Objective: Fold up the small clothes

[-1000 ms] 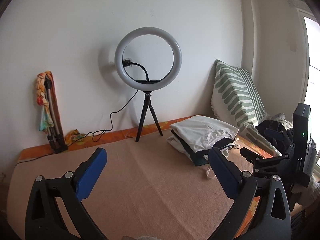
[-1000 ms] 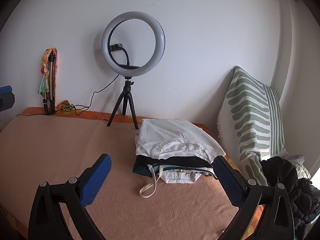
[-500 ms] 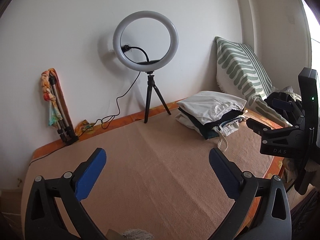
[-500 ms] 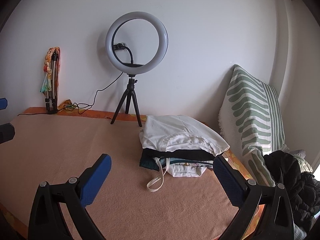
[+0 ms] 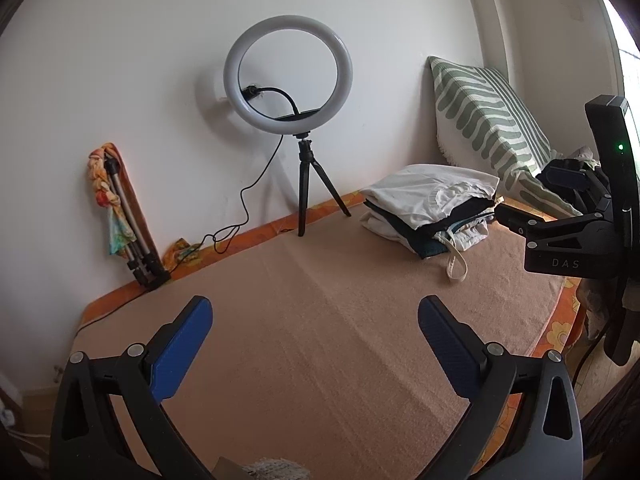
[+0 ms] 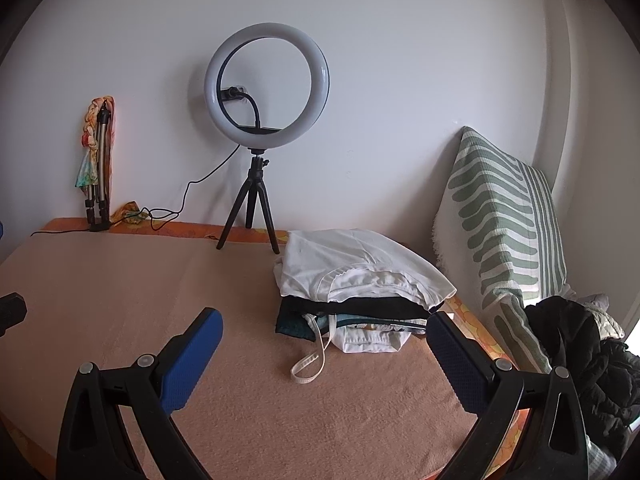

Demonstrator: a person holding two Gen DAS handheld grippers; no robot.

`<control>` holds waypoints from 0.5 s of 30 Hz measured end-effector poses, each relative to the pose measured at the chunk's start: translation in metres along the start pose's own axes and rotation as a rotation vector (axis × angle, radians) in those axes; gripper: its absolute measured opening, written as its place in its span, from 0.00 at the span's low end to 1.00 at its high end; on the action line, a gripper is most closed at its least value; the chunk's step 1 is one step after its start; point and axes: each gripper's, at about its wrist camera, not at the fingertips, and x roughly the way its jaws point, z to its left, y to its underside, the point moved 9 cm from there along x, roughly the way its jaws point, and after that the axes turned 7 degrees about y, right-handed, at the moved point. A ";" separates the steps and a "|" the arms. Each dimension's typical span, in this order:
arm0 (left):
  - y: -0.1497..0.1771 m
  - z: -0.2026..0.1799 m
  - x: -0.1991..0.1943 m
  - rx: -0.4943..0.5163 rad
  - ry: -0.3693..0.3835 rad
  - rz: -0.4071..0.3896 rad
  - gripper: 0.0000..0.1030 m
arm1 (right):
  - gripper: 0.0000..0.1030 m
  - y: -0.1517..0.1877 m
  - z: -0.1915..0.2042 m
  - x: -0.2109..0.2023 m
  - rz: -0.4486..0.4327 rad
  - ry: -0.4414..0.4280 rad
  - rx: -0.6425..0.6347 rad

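Left wrist view: left gripper (image 5: 314, 340) fingers spread, empty, over tan blanket (image 5: 320, 340). Folded clothes stack (image 5: 430, 210) far right; right gripper (image 5: 560, 216) partly cut off. Right wrist view only: right gripper fingers (image 6: 456, 354) agape, dark clothes heap (image 6: 588, 352) at the frame edge.

Left gripper (image 5: 314, 342) spread wide over the tan blanket (image 5: 320, 340); folded clothes stack (image 5: 430, 208) lies beyond, beside the right gripper (image 5: 560, 204).
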 end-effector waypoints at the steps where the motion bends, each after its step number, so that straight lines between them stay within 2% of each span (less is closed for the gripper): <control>1: 0.000 0.000 0.000 -0.001 -0.001 0.000 0.99 | 1.00 0.000 0.001 0.000 0.001 -0.002 0.000; 15: 0.001 0.002 -0.003 0.001 -0.015 -0.007 0.99 | 1.00 0.002 -0.002 0.002 0.014 -0.001 0.023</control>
